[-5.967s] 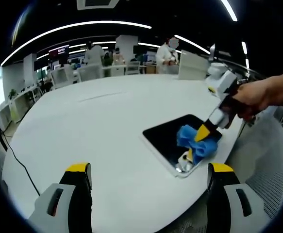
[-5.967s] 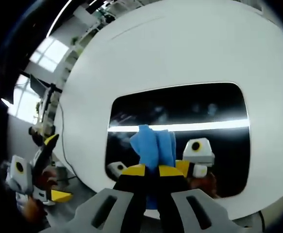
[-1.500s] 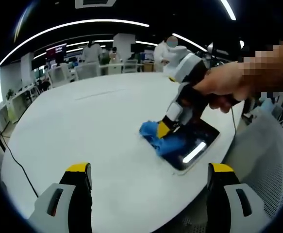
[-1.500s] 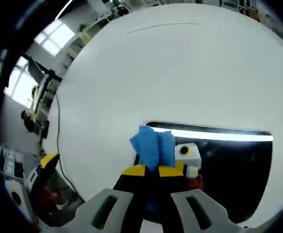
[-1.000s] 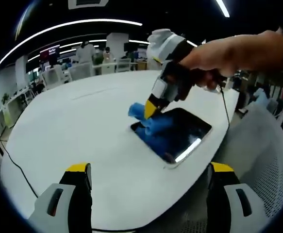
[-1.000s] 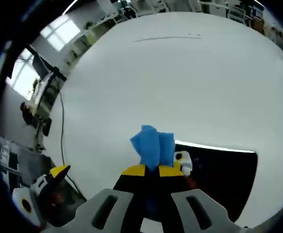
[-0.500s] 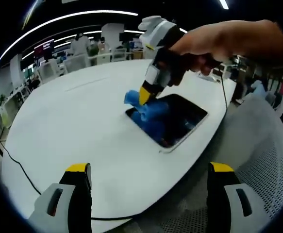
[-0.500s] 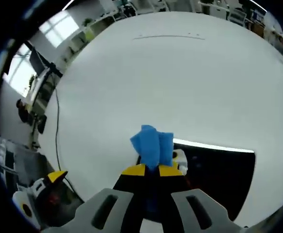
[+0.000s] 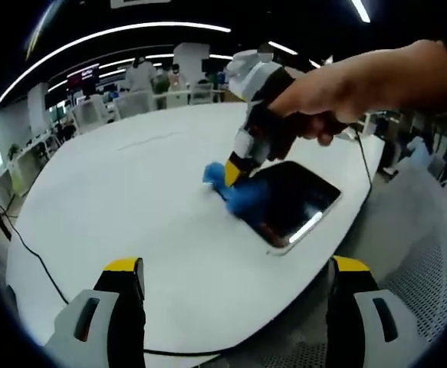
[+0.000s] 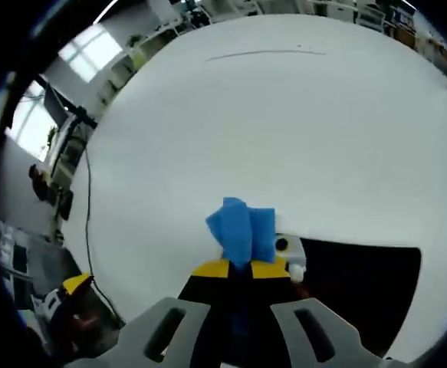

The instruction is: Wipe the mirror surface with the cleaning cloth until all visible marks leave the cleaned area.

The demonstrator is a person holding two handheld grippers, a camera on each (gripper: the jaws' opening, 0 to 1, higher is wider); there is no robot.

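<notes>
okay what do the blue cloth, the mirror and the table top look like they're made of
The blue cloth: soft fabric, probably microfibre; it bunches and folds, matte. The mirror: glossy glass or similar; its dark face throws back a bright strip of ceiling light, with a pale rim, likely plastic. The table: smooth white top, perhaps laminate; even, faintly sheened, no grain. The right gripper pinches the cloth.

The left gripper view sits back off the white table (image 9: 131,199), looking across it; the mirror (image 9: 296,201) lies at two o'clock, well off. The right gripper view hovers close above, tilted down, the mirror (image 10: 361,291) at five o'clock. Both views share the mirror's corner, the blue cloth (image 9: 242,195) and surrounding tabletop.
</notes>
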